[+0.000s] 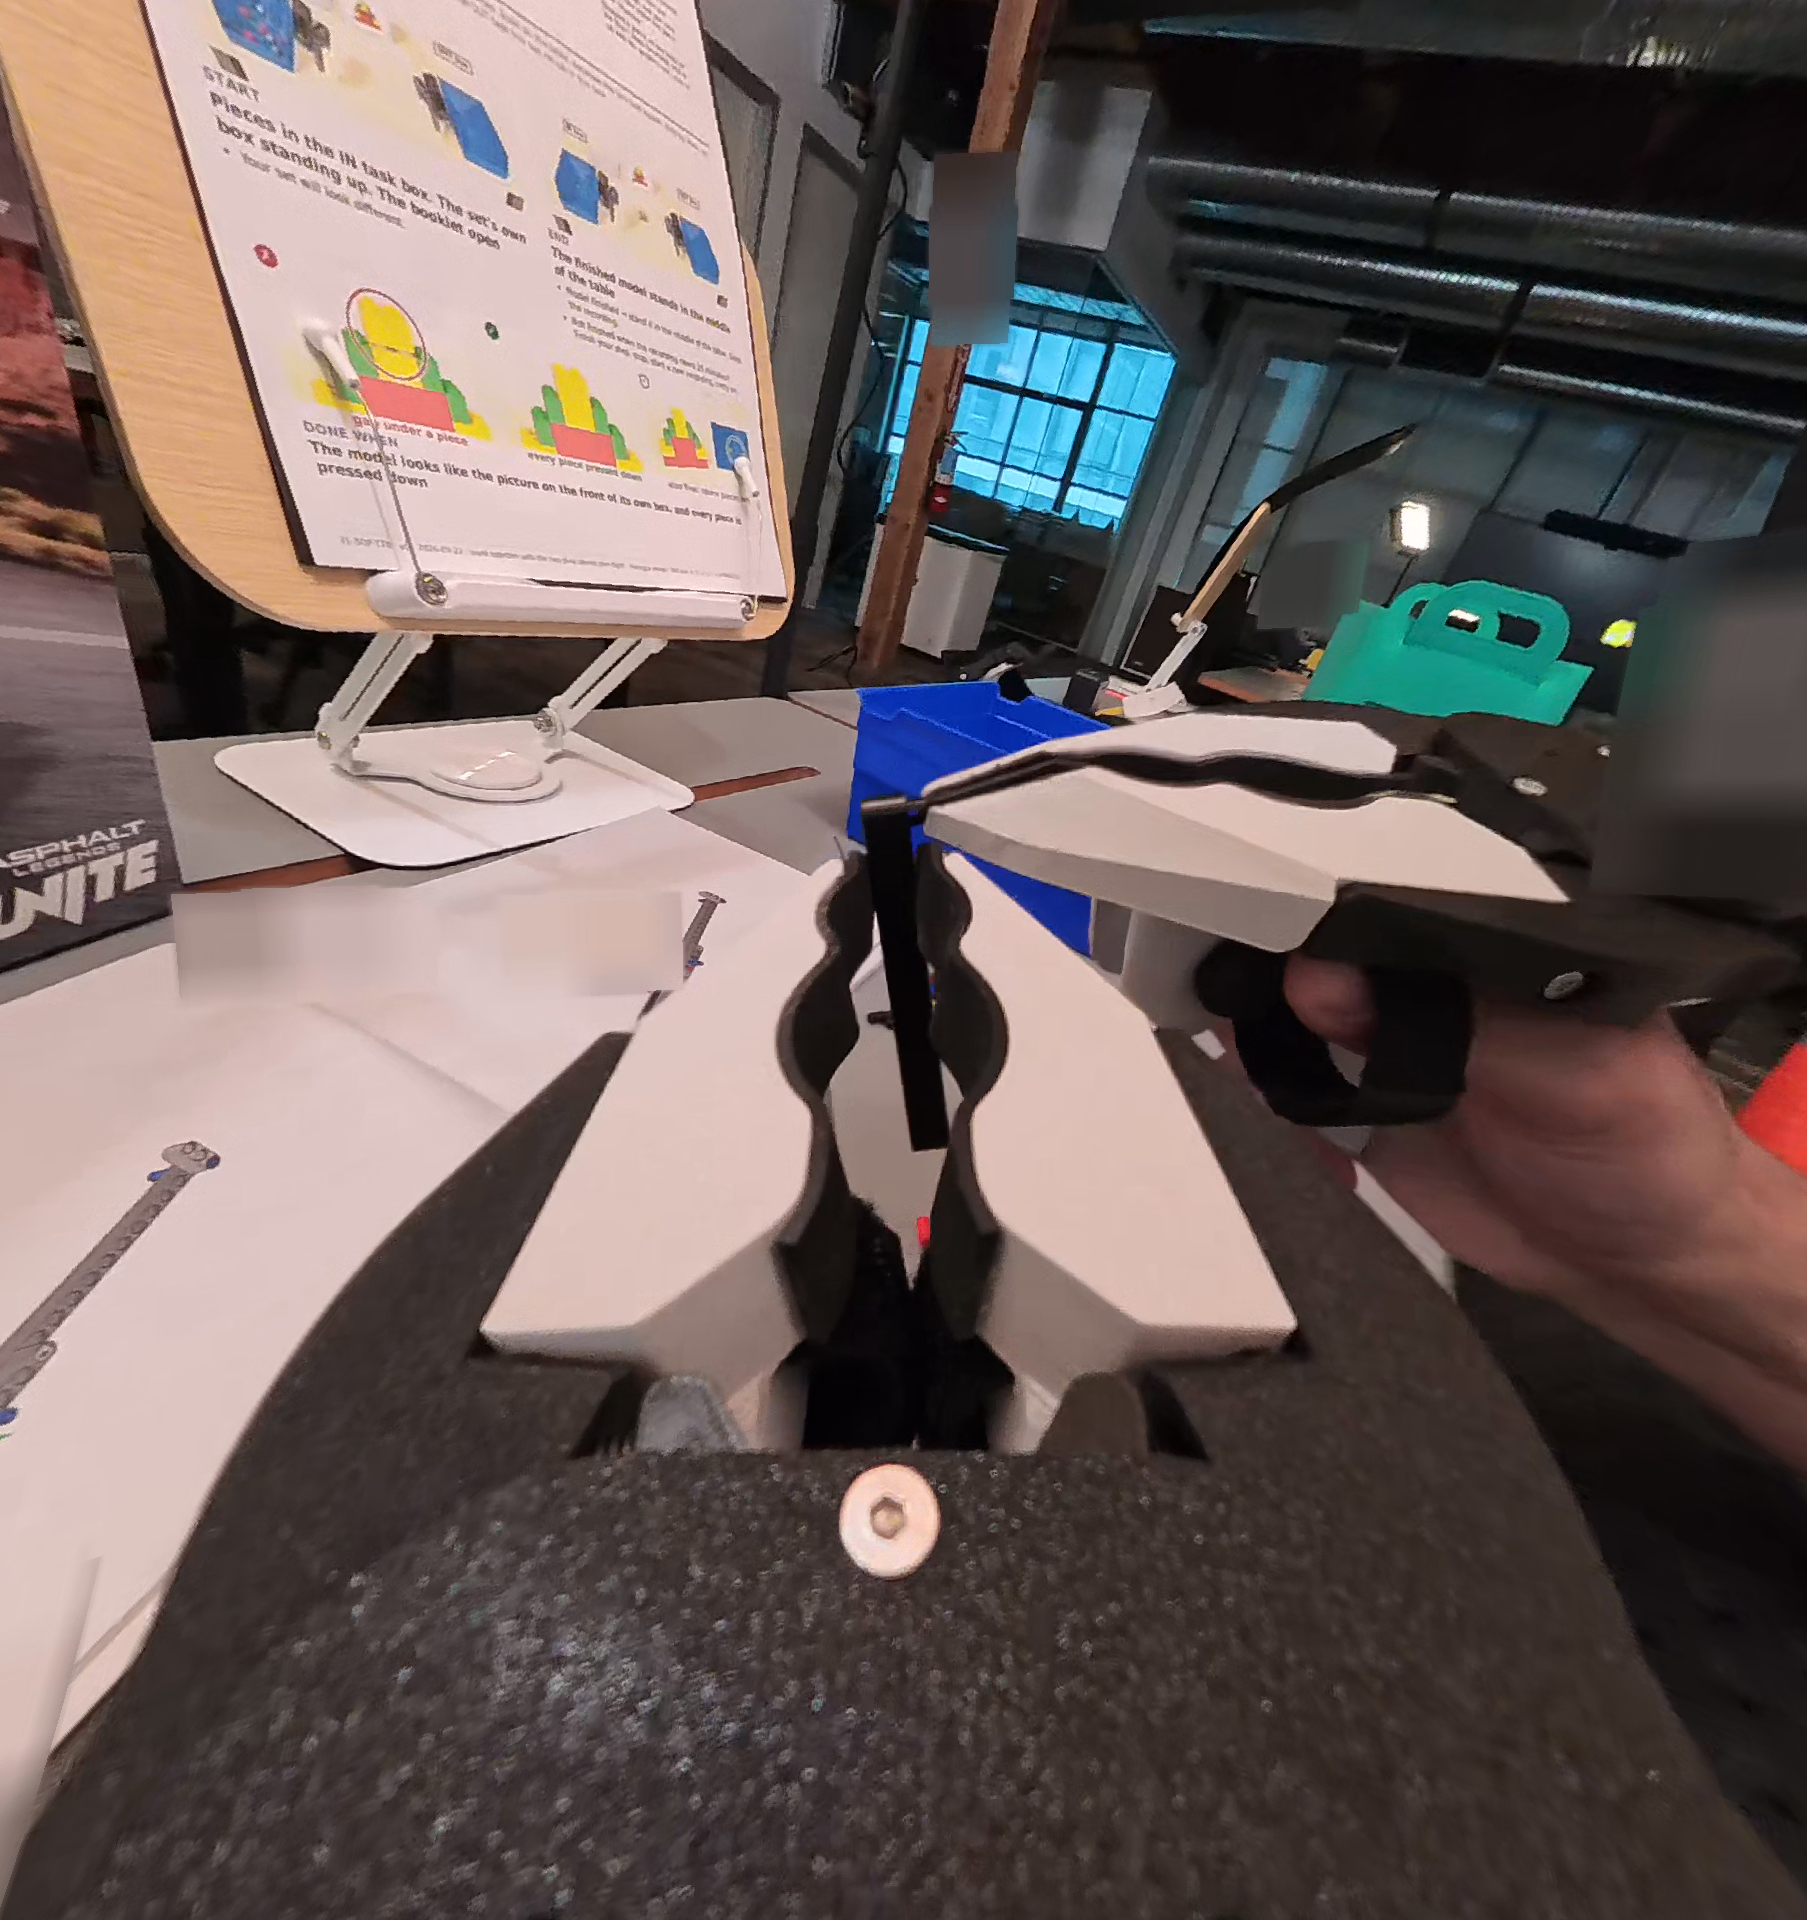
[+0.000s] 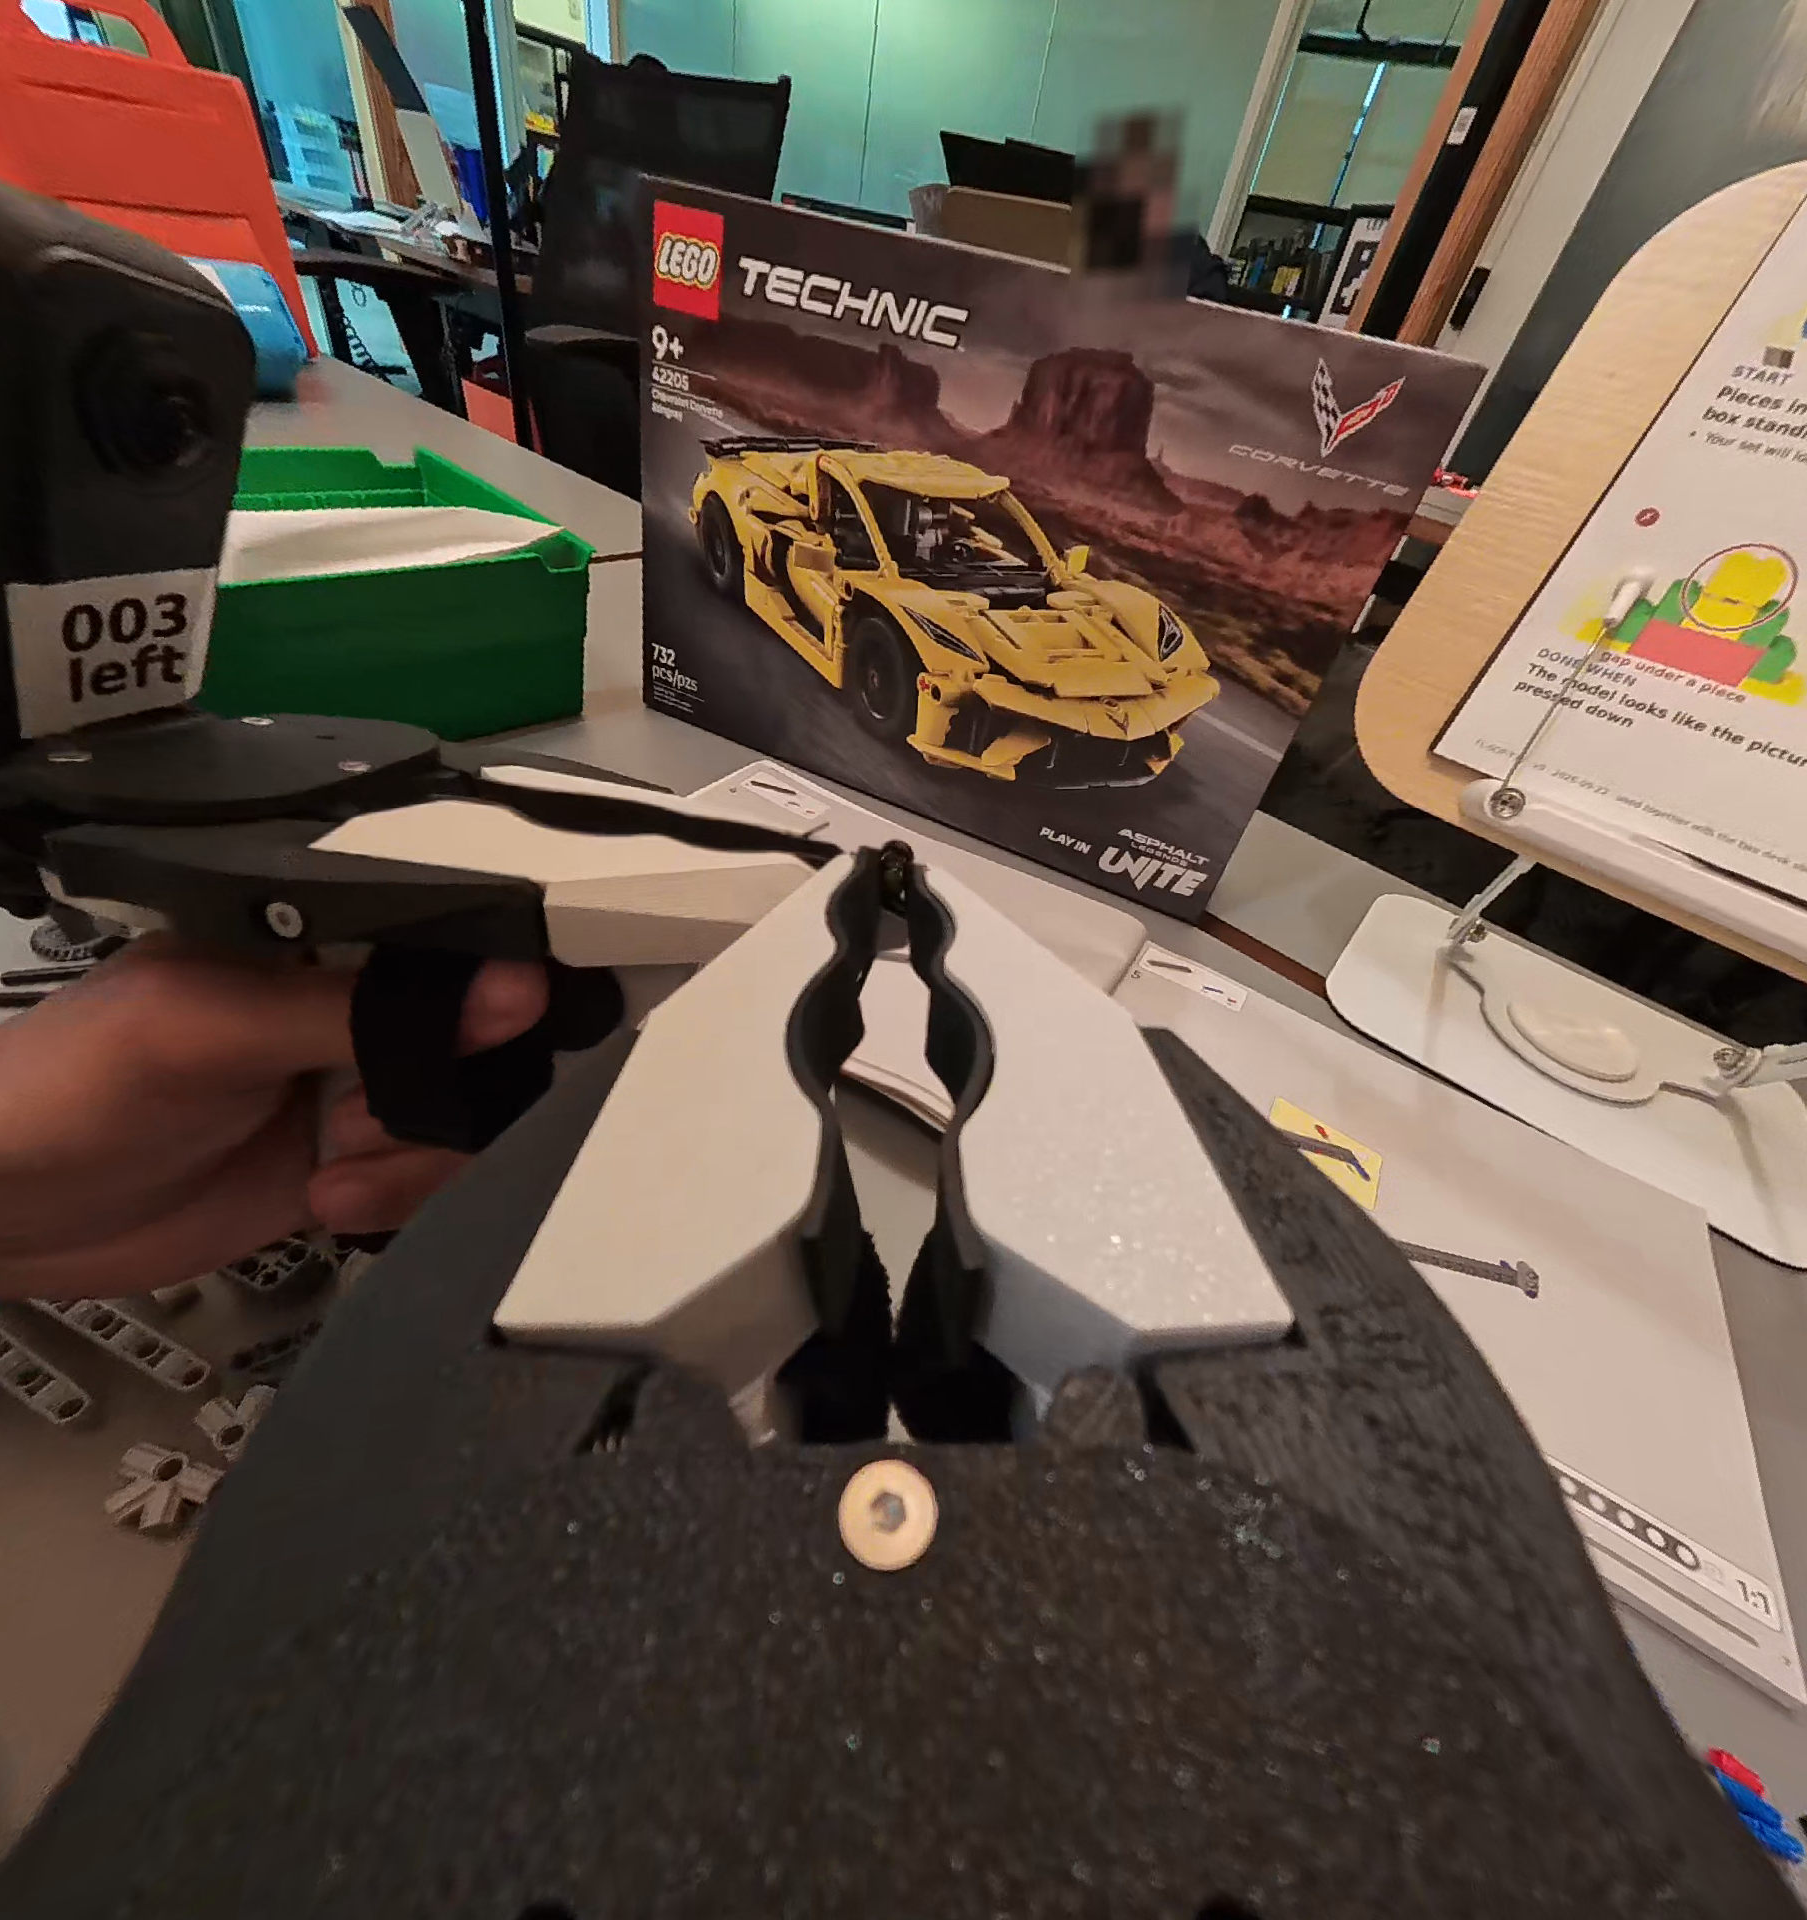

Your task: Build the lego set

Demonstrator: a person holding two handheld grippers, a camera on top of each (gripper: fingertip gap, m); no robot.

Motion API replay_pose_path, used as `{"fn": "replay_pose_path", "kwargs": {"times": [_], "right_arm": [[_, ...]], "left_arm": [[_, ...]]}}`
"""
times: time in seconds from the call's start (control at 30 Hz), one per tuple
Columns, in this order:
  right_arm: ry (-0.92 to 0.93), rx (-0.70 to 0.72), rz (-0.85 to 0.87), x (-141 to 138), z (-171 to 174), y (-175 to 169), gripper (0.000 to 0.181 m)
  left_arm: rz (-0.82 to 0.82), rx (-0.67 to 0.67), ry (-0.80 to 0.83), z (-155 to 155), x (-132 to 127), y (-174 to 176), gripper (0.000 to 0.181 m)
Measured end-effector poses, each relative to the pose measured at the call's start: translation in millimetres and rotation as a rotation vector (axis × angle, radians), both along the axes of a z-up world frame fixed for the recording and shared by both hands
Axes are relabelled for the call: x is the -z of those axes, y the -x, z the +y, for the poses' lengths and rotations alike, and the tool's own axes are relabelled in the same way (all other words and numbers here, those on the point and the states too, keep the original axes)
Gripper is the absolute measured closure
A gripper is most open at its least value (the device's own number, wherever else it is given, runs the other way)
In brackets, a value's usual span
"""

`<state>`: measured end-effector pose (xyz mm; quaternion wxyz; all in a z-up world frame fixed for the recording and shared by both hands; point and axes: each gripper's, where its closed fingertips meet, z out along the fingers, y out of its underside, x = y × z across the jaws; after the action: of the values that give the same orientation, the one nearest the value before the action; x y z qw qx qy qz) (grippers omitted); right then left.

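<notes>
We hold the black beam (image 1: pixel 904 987) by its top in our clenched right gripper (image 1: pixel 904 805), its long axis hanging down between the released fingers (image 1: pixel 712 1091) of our left gripper (image 1: pixel 894 894).

A: What hangs between the left gripper (image 1: pixel 894 883) fingers?
B: A long black beam (image 1: pixel 904 987), upright, its top pinched by the right gripper (image 1: pixel 914 805) coming in from the right.
A: Behind?
B: A blue bin (image 1: pixel 940 748) and a stand with an instruction sheet (image 1: pixel 483 312) on the surface (image 1: pixel 255 790).
</notes>
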<state>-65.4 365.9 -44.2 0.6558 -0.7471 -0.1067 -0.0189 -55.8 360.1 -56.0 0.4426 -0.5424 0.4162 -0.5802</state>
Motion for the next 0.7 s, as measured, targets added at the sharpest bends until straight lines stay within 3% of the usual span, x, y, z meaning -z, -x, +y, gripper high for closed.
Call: {"fn": "replay_pose_path", "kwargs": {"times": [0.2, 0.33, 0.43, 0.7], "right_arm": [[-0.046, -0.005, 0.043, -6.6, -0.8, 3.6, 0.177], [-0.087, -0.048, 0.243, -10.9, -2.0, 8.0, 0.177], [-0.092, -0.052, 0.277, -9.4, -1.4, 9.5, 0.177], [-0.088, -0.089, 0.254, -15.3, -5.7, 11.4, 0.177]], "left_arm": [[-0.006, -0.073, -0.141, -0.6, -5.6, 3.2, 0.175], [-0.06, -0.058, -0.065, -3.1, -11.6, 6.7, 0.175], [-0.06, -0.093, -0.103, -1.3, -12.5, 7.7, 0.175], [-0.018, -0.173, -0.404, -3.7, -16.8, 10.3, 0.174]]}}
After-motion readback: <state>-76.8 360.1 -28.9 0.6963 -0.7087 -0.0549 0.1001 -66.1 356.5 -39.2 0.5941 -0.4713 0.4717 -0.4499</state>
